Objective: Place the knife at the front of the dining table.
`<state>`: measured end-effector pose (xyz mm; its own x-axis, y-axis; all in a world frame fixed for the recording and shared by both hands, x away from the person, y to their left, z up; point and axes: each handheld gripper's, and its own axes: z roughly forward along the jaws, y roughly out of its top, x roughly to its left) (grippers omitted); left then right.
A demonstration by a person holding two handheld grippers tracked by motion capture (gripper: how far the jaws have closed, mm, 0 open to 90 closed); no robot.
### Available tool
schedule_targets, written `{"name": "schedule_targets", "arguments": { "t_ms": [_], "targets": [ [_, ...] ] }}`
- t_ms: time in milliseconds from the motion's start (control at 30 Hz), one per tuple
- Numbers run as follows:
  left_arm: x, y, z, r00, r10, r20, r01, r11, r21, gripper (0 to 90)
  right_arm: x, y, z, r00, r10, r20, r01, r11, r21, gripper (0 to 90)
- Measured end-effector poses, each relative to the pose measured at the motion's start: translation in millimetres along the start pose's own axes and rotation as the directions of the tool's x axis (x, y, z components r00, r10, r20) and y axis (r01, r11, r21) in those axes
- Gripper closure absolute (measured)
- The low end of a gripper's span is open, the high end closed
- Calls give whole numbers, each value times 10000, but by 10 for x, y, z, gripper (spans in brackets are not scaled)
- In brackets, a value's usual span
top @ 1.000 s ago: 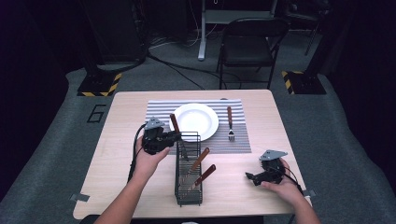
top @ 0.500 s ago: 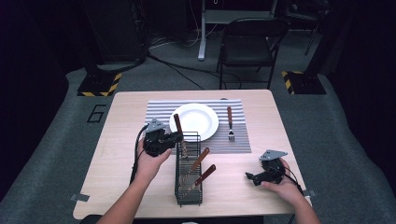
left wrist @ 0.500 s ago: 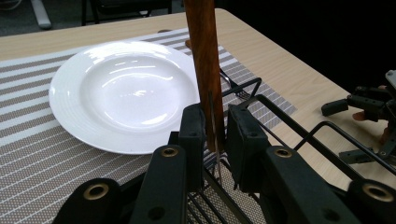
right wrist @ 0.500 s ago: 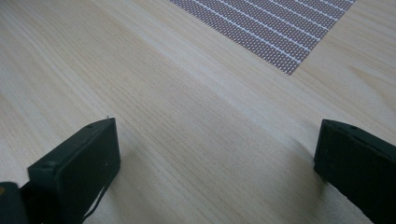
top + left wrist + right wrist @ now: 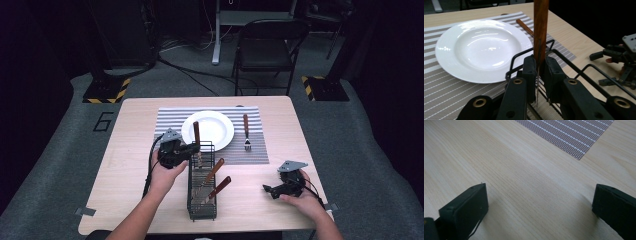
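Note:
My left gripper [image 5: 196, 150] [image 5: 539, 67] is shut on an upright wooden-handled utensil [image 5: 196, 132] [image 5: 541, 25] at the far end of the black wire basket [image 5: 190, 200] [image 5: 564, 57]. Its jaws have just been closing, and the handle and thin metal blade are pinched between the pads. Two more wooden-handled utensils [image 5: 214, 171] [image 5: 220, 187] lean in the basket. My right gripper [image 5: 267, 190] [image 5: 539, 200] rests open on the bare table at the front right, with nothing between its fingers; it also shows in the left gripper view [image 5: 619, 55].
A white plate [image 5: 212, 127] [image 5: 479, 47] sits on a striped placemat [image 5: 170, 117] just beyond the basket. A wooden-handled fork [image 5: 246, 131] [image 5: 525, 26] lies right of the plate. A folding chair [image 5: 265, 50] stands behind the table.
The left gripper and the upright handle have edged slightly to the right at the basket's far end. The right gripper has stayed put.

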<state>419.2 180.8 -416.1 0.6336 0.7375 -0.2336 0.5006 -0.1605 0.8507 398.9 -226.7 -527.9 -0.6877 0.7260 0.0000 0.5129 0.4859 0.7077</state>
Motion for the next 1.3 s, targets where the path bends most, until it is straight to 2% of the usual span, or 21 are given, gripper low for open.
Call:
{"name": "schedule_targets", "arguments": {
  "t_ms": [167, 367, 633, 967, 1300],
  "targets": [
    [-41, -5, -16, 9997, 237, -40, -237, 9997, 5, 805, 0, 0, 0, 10000, 3, 0, -3, 10000, 1, 0],
    [-63, -28, -45, 9999, 126, 66, -125, 9998, -139, 805, 0, 0, 0, 10000, 3, 1, -3, 10000, 1, 0],
    [-72, 16, -96, 9996, 254, 123, -251, 9993, -270, 805, 0, 0, 0, 10000, 3, -4, -3, 10000, -6, 0],
    [-92, 162, -222, 9995, 252, 168, -242, 9980, -585, 804, 0, 0, 0, 10000, 1, 0, -1, 10000, 2, 0],
    [-134, 375, -399, 9983, 573, 90, -564, 9949, -833, 805, 0, 0, 0, 10000, -2, -2, 2, 10000, -3, 0]
  ]
}}
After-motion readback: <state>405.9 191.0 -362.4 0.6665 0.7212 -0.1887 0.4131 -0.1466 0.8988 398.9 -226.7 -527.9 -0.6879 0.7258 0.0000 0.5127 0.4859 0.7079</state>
